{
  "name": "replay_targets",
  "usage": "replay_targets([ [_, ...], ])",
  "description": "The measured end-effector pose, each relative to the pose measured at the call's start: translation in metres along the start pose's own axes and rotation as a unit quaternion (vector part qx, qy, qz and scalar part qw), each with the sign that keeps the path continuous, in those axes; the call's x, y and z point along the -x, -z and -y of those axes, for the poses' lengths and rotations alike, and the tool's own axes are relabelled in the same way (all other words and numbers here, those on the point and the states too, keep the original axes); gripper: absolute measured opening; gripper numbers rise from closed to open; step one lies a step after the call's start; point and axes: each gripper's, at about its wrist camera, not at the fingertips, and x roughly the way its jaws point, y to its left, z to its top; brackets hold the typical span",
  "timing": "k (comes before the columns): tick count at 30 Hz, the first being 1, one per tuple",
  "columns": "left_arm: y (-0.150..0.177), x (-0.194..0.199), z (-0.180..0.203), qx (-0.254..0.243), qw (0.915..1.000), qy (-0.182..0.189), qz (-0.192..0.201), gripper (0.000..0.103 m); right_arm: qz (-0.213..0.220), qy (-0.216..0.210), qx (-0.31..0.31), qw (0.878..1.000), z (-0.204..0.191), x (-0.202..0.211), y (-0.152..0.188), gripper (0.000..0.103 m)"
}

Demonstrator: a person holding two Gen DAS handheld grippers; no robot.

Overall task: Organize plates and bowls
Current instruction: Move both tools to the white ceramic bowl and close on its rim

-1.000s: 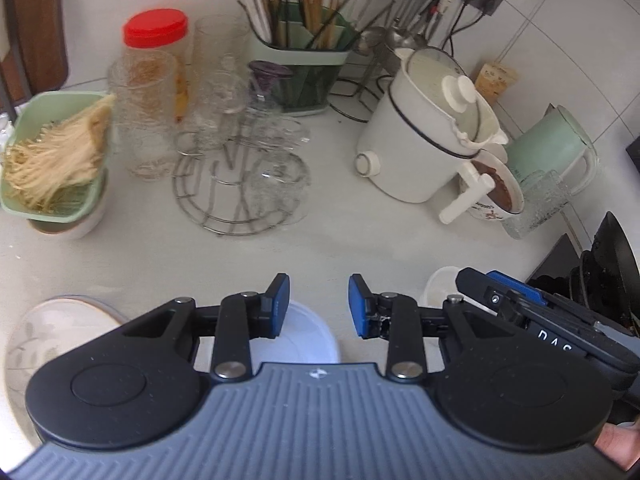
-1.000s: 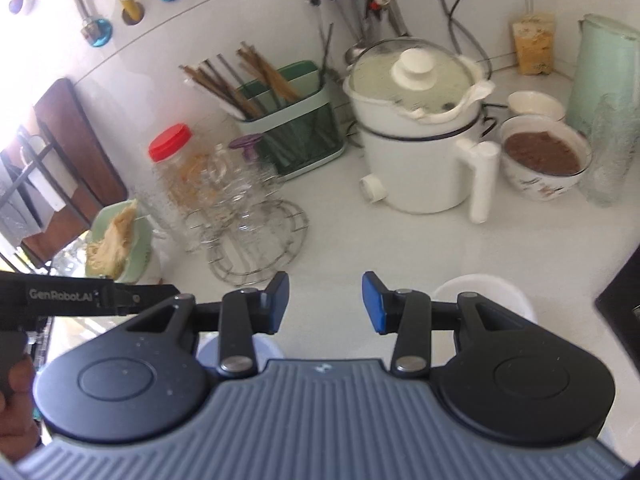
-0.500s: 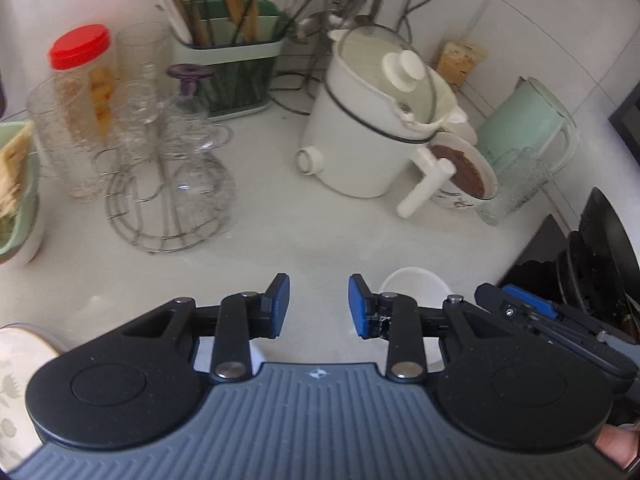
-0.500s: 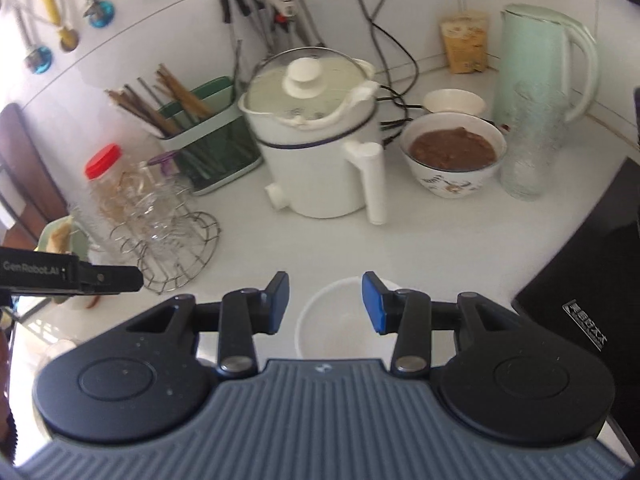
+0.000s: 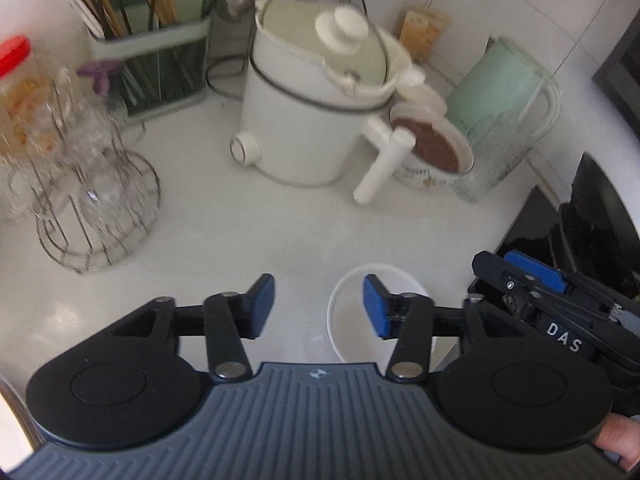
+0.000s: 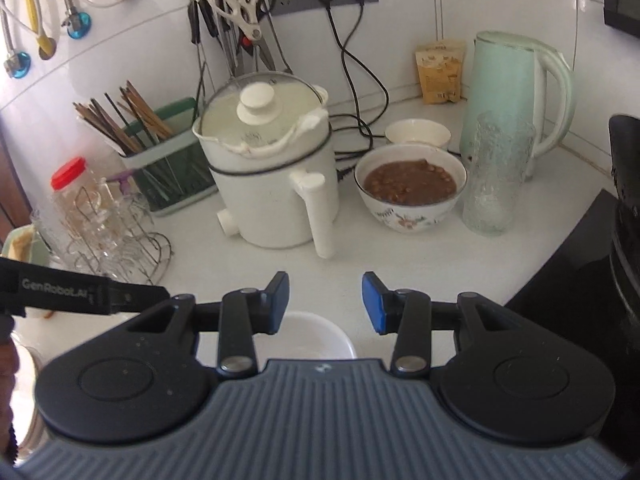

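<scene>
An empty white bowl (image 5: 352, 320) sits on the white counter, partly under my left gripper's right finger; it also shows in the right wrist view (image 6: 312, 336), low between that gripper's fingers. My left gripper (image 5: 319, 306) is open and empty just above the bowl's left rim. My right gripper (image 6: 325, 302) is open and empty above the bowl's far rim. A patterned bowl of brown food (image 6: 410, 188) stands by the pot, with a small empty white bowl (image 6: 418, 133) behind it.
A white electric pot (image 6: 272, 176) with a side handle stands in the middle. A mint kettle (image 6: 516, 96) and textured glass (image 6: 496, 176) are right. A wire rack of glasses (image 5: 84, 200), a chopstick holder (image 6: 168, 164) and a red-lidded jar (image 6: 72, 196) are left. A black stove (image 6: 580, 280) lies right.
Both grippers have swung right across the counter. The white bowl now lies under both of them. The left jaws have opened wider. The plate at the left has left the view.
</scene>
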Motion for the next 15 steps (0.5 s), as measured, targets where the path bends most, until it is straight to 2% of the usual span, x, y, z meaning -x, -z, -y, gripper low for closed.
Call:
replay_targets([
  [2,0.005,-0.012,0.002,-0.001,0.9998,0.005,-0.02,0.058,-0.007,0.003,0.003,1.0,0.001,-0.003,0.006,0.043],
  [7,0.017,-0.035,0.009,-0.015,0.9992,0.008,-0.036,0.058,-0.023,0.005,-0.013,1.0,0.01,-0.011,0.018,0.043],
  [12,0.021,-0.056,0.007,-0.006,0.9984,0.022,-0.051,0.058,-0.038,0.005,-0.02,0.999,0.016,-0.03,0.026,0.043],
  [15,0.023,-0.072,0.002,-0.001,0.9979,0.012,-0.063,0.057,-0.055,0.0,-0.033,0.998,0.021,-0.044,0.033,0.043],
])
